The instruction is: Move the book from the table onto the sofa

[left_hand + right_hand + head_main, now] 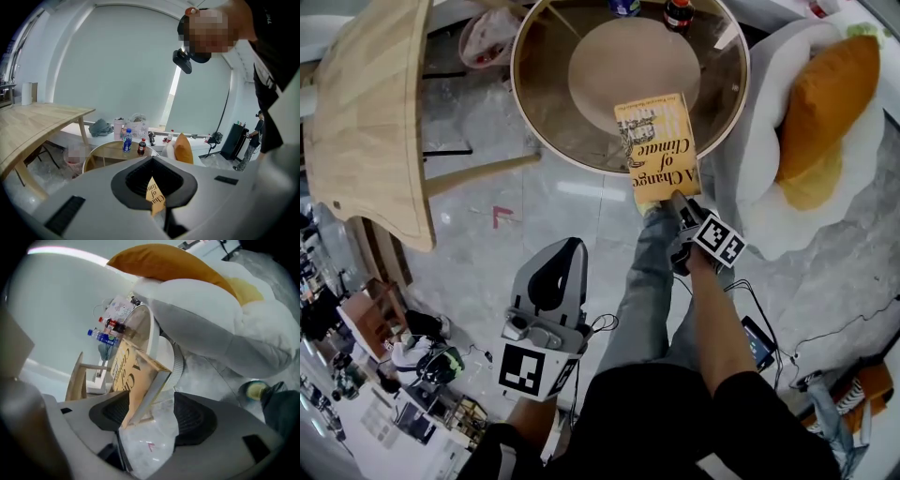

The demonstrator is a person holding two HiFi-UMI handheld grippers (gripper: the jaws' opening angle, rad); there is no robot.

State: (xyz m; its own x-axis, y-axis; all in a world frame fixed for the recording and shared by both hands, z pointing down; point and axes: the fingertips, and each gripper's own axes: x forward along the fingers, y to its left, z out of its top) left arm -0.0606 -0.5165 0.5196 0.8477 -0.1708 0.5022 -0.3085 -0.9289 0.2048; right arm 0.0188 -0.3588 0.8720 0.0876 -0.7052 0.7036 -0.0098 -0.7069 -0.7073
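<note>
Pale roller blinds (117, 61) cover a wide window, a bright strip of daylight (174, 89) showing between two of them. Below, a light-wood bench (370, 112) stands on splayed legs over a glossy grey marble floor (469, 253).

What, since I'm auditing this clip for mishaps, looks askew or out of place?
The book lies only partly on the round table. Its near end sticks out past the rim over the floor, between the right gripper's open jaws. Nothing looks spilled or damaged.
</note>
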